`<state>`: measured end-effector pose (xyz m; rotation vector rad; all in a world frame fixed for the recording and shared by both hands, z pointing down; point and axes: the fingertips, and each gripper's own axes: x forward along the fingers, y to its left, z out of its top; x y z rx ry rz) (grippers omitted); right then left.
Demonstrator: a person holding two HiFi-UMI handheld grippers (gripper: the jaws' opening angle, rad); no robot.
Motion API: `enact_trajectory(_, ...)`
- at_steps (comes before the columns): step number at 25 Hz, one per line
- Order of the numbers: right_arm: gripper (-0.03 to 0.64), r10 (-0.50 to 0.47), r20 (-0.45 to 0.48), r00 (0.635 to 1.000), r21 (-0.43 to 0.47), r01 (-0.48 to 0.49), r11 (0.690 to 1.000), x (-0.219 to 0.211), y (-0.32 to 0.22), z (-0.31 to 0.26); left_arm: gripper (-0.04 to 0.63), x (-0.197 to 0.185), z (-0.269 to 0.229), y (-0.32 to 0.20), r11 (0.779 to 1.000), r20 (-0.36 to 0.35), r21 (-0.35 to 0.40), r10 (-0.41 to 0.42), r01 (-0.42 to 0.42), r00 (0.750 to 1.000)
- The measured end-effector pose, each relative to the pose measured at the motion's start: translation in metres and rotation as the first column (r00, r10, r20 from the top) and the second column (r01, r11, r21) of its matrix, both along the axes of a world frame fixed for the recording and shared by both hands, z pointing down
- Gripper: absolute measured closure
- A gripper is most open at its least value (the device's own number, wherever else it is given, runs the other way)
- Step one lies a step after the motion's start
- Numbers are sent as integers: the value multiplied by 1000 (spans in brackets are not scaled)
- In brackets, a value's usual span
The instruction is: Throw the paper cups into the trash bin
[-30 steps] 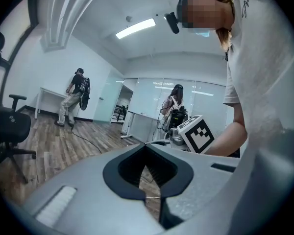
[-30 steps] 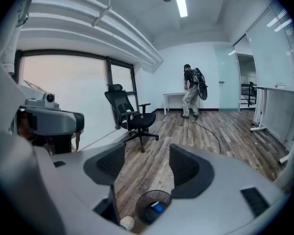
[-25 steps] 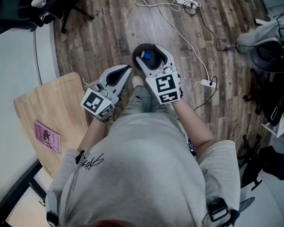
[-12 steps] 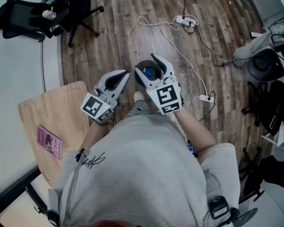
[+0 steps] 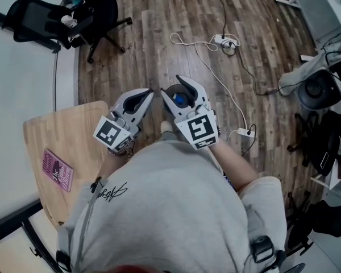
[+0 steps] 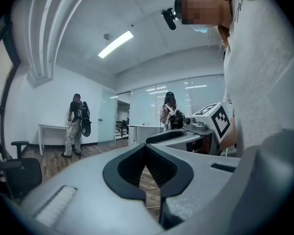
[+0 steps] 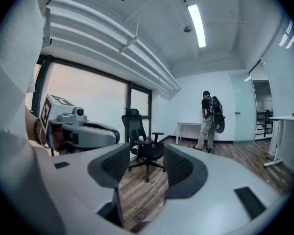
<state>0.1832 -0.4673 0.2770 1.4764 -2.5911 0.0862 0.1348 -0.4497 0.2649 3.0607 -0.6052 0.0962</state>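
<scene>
Looking steeply down past a grey shirt (image 5: 159,209), with both grippers held side by side in front of the chest, over wood-plank floor (image 5: 148,33). Reading the left gripper (image 5: 149,94) as closed: tips touching, nothing pinched, only the hollow between the ribbed pads (image 6: 159,168) showing floor. Reading the right gripper (image 5: 170,85) as apart, having just been closing partway, with nothing between its pads; through that gap in its own view, just an office chair (image 7: 144,151) and floor. Seeing the trash bin (image 5: 173,92), dark and round, on the floor below the right gripper, framed by its 2 jaws in the head view and well clear of them. Spotting 1 blue object (image 5: 181,100) down inside the bin; too small to confirm as a paper cup. Noting a wooden table (image 5: 74,124) at the left with 1 pink booklet (image 5: 57,168) lying flat on it, and a white power strip (image 5: 226,40) on the floor beyond the bin. Picking up 1 person with a backpack (image 7: 209,121) standing at the far wall in the right gripper view, and 2 people (image 6: 76,126) in the left gripper view.
</scene>
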Motion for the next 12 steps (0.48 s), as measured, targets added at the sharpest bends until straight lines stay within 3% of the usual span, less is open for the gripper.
enact_trajectory(6,490,-18,21,1000,41,17,999,-9,3,-19,592,-8,-13,2,999,-6,38,-12,13,1000)
enact_trajectory(12,542,-23,29,999,42,22,999,-6,8,-26,592,-4,-26,6,999,-29,54,-4,6,1000)
